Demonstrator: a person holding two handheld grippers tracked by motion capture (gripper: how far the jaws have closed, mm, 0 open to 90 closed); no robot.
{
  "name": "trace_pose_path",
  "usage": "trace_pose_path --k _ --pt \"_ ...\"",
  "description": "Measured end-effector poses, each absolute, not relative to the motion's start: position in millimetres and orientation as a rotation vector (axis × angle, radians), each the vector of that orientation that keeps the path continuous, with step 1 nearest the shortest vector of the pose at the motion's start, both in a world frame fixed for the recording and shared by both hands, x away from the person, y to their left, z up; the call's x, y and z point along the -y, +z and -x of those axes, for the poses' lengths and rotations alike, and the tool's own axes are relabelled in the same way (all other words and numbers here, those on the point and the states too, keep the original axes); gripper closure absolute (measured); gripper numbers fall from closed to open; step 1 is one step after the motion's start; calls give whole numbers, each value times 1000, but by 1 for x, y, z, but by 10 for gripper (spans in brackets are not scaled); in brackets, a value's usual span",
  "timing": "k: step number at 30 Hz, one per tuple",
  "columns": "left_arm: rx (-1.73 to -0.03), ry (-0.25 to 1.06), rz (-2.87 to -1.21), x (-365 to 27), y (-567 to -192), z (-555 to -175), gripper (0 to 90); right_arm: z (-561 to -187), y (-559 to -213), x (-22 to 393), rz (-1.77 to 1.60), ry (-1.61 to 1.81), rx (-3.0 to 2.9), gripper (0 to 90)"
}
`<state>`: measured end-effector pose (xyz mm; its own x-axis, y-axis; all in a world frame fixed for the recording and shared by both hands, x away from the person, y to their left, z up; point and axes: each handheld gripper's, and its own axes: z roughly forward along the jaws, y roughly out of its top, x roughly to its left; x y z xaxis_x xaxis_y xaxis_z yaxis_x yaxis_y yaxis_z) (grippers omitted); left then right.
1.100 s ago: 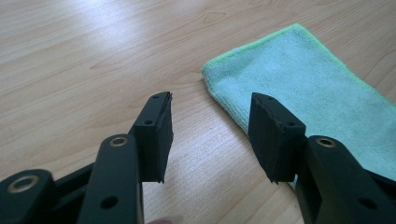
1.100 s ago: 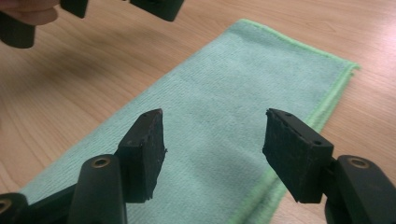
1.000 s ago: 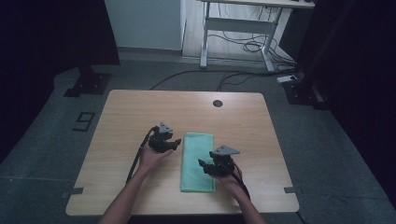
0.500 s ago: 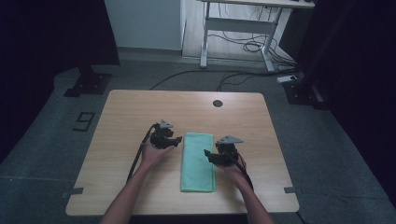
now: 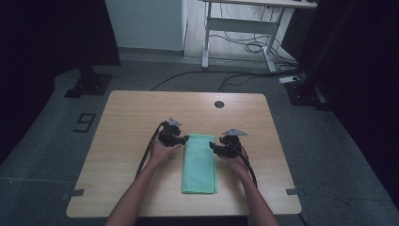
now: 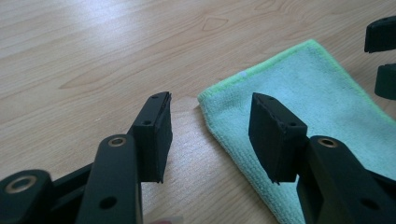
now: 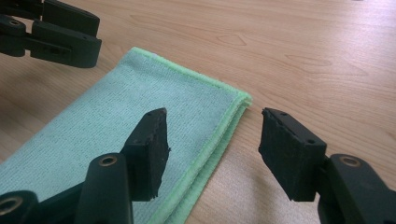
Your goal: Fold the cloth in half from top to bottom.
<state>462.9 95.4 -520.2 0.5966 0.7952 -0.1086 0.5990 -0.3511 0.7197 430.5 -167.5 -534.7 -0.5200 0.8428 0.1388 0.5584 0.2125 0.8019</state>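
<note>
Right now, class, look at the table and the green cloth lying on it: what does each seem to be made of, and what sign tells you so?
Cloth: probably microfibre or a similar soft textile, matt, with a fine knitted texture and a stitched edge, folded in layers.
Table: wood or wood-look laminate, smooth with slight sheen; pale grain lines and a soft light reflection.

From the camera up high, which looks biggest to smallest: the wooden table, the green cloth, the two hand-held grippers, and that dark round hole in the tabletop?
1. Wooden table
2. Folded green cloth
3. Left gripper and right gripper: these look alike, so no ranking between them
4. Round hole, though it lies farther from the camera
</note>
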Motion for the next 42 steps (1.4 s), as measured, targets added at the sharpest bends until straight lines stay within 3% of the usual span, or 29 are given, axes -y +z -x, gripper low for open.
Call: trace_pose_path --k 17,37,42 --pt "-1101 324 -2091 -85 -525 -479 507 -464 -540 167 -1320 1199 -2157 483" --pt "-1139 296 -2115 -87 -539 -485 493 -479 -551 148 -1318 1081 -2192 463" --pt "-1130 300 -2104 -84 -541 -485 515 -477 -552 151 -1305 1110 -2188 574"
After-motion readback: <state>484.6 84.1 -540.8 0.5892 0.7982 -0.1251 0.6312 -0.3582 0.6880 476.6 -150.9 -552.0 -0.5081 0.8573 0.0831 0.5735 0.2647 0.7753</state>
